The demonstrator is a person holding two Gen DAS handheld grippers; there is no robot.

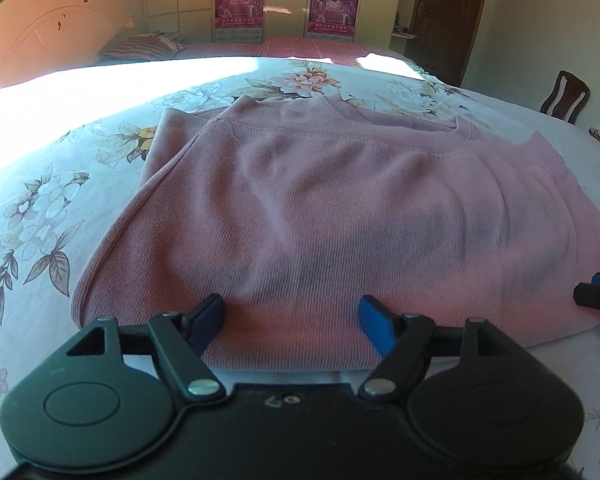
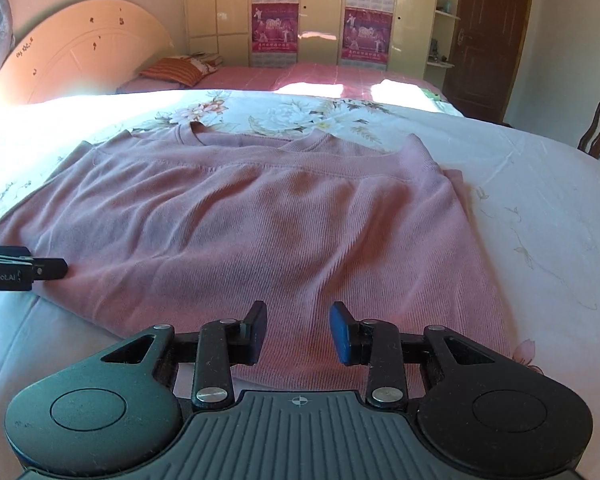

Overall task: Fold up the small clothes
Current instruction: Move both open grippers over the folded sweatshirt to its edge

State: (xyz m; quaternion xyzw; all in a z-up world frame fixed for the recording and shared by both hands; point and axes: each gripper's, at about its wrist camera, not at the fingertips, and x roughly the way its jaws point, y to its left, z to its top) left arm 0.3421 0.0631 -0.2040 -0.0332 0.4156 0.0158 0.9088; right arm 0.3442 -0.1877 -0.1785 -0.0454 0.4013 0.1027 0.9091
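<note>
Pink sweater (image 1: 300,208) folded on a floral bedspread (image 1: 40,216).
Left gripper (image 1: 292,322) and right gripper (image 2: 299,332) both released, fingers spread over the sweater's near edge.

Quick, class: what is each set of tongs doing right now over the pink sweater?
Left tongs: open, holding nothing, at the near edge of the pink sweater.
Right tongs: open, holding nothing, over the same edge.

Both the left gripper (image 1: 292,326) and the right gripper (image 2: 299,330) hover with jaws apart at the sweater's (image 1: 300,208) near hem, gripping nothing.
</note>
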